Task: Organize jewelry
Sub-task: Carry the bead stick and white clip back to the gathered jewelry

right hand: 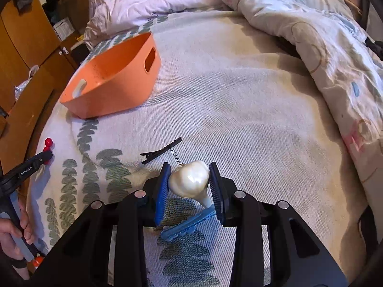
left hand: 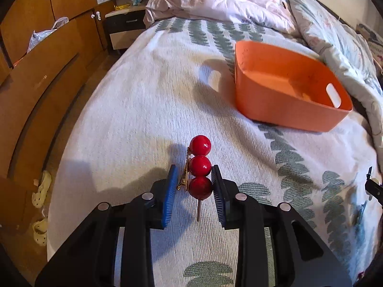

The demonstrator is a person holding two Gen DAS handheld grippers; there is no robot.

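My left gripper (left hand: 194, 183) is shut on a hair clip made of three red balls (left hand: 199, 166) on a stick with a gold clasp, held over the bedspread. My right gripper (right hand: 190, 183) is shut on a pearly white shell-shaped ornament (right hand: 190, 182) joined by a small spring to a black clip (right hand: 160, 150). A blue hair clip (right hand: 184, 224) lies under the right fingers. The orange basket (left hand: 284, 95) stands further up the bed and looks empty; it also shows in the right wrist view (right hand: 112, 81). The left gripper with the red balls (right hand: 47, 143) appears at the right view's left edge.
A rumpled quilt (left hand: 229, 2) is piled at the head and right side of the bed (right hand: 323, 47). Wooden wardrobes (left hand: 31, 71) and a nightstand (left hand: 124, 28) stand along the left. Slippers (left hand: 40, 191) lie on the floor beside the bed edge.
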